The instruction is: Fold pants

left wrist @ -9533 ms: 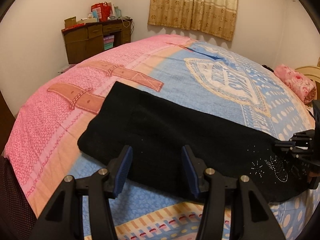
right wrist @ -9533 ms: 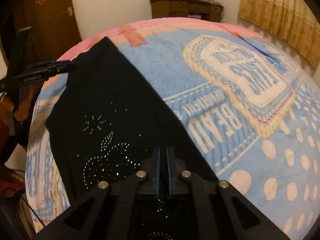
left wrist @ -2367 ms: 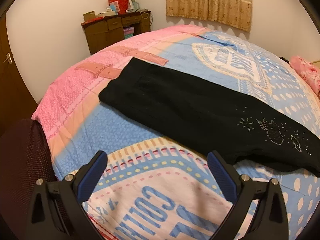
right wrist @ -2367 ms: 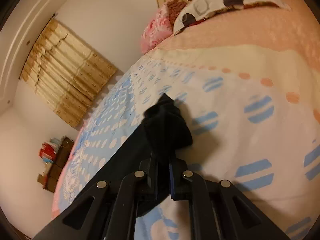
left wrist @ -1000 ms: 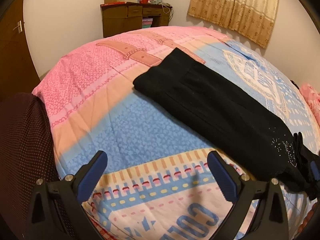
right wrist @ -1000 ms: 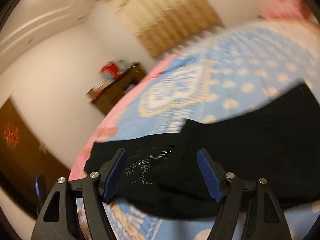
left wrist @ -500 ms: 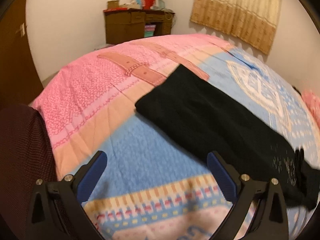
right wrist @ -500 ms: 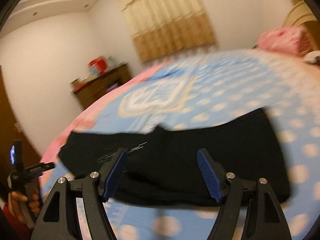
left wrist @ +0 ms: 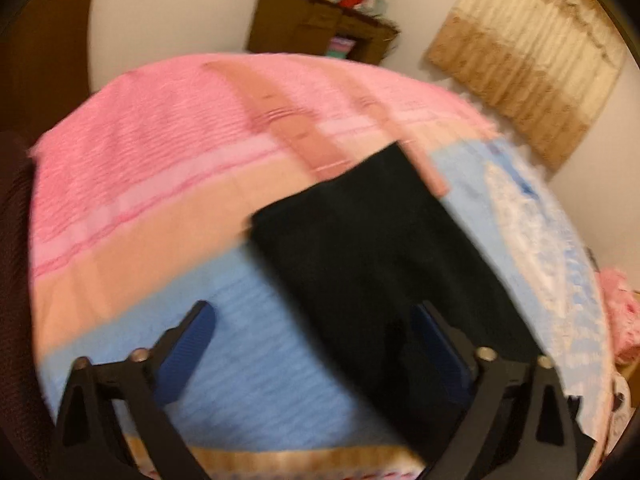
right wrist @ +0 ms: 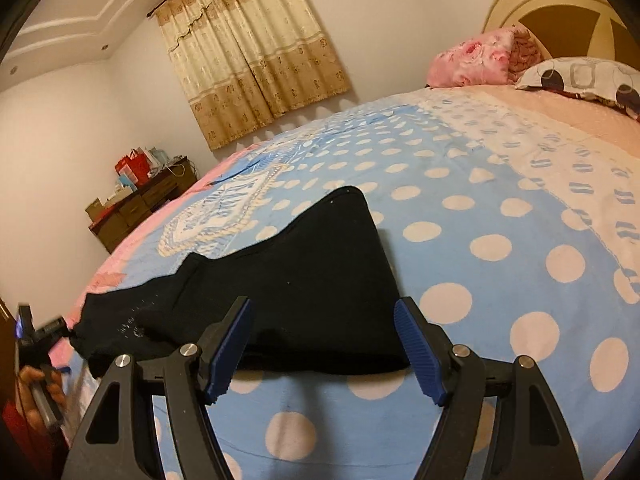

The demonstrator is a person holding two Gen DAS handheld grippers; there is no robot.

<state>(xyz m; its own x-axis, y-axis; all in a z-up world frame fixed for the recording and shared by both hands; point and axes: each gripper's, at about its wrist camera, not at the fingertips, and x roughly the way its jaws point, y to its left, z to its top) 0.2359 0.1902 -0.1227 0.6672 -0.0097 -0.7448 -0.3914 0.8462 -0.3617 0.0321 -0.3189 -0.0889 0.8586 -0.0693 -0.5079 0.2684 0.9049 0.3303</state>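
Both tongs (left wrist: 316, 344) (right wrist: 322, 346) gape wide, empty; black pants (right wrist: 304, 280) blurred in left view.

Open bedspread (right wrist: 500, 216) around the pants (right wrist: 320, 280); pillows (right wrist: 480, 60) far off.

The left wrist view is taken from low over the bed (left wrist: 168, 208) at its pink end, faced along the pants (left wrist: 372, 248) toward the desk (left wrist: 316, 28) and curtain (left wrist: 528, 68); it is blurred. The right wrist view is taken close over the dotted end, faced toward the same curtain (right wrist: 256, 52) and desk (right wrist: 136, 204). Pants (right wrist: 312, 280) and bed (right wrist: 500, 216) are shared.
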